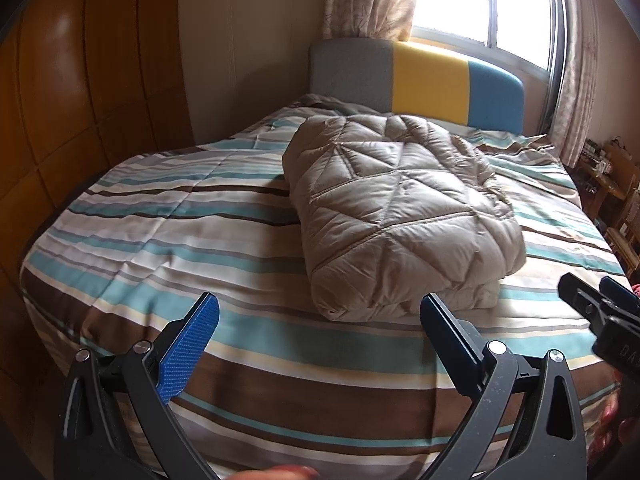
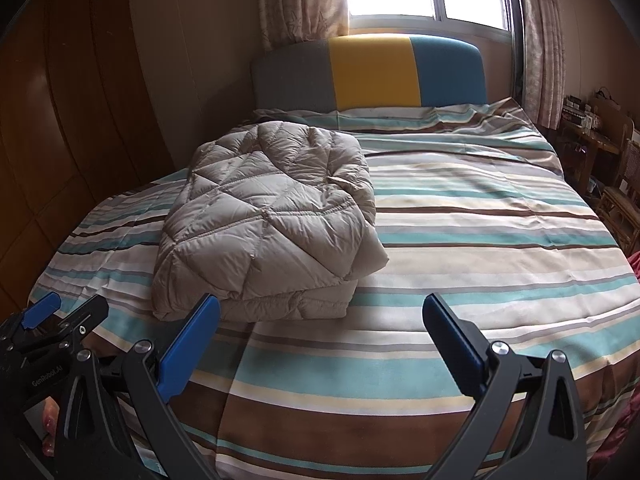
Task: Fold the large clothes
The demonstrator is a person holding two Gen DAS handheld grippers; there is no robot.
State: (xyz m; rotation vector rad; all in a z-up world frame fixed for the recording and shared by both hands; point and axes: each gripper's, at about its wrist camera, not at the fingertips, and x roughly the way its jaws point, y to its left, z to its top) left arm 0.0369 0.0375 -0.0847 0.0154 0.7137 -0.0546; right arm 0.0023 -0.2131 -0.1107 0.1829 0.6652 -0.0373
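Note:
A beige quilted puffer coat (image 1: pixel 400 208) lies folded into a thick bundle on the striped bed cover (image 1: pixel 180 232). In the right wrist view the coat (image 2: pixel 268 220) sits left of centre on the bed cover (image 2: pixel 480 240). My left gripper (image 1: pixel 320 312) is open and empty, held just short of the bundle's near edge. My right gripper (image 2: pixel 322 316) is open and empty, with its left finger close to the bundle's near right corner. The right gripper also shows at the right edge of the left wrist view (image 1: pixel 600 300), and the left gripper shows at the lower left of the right wrist view (image 2: pixel 64 312).
A headboard (image 1: pixel 432 80) in grey, yellow and blue stands at the far end under a bright window (image 1: pixel 480 4) with curtains. A wooden wardrobe (image 1: pixel 80 100) lines the left side. Wooden furniture (image 2: pixel 608 168) stands at the right of the bed.

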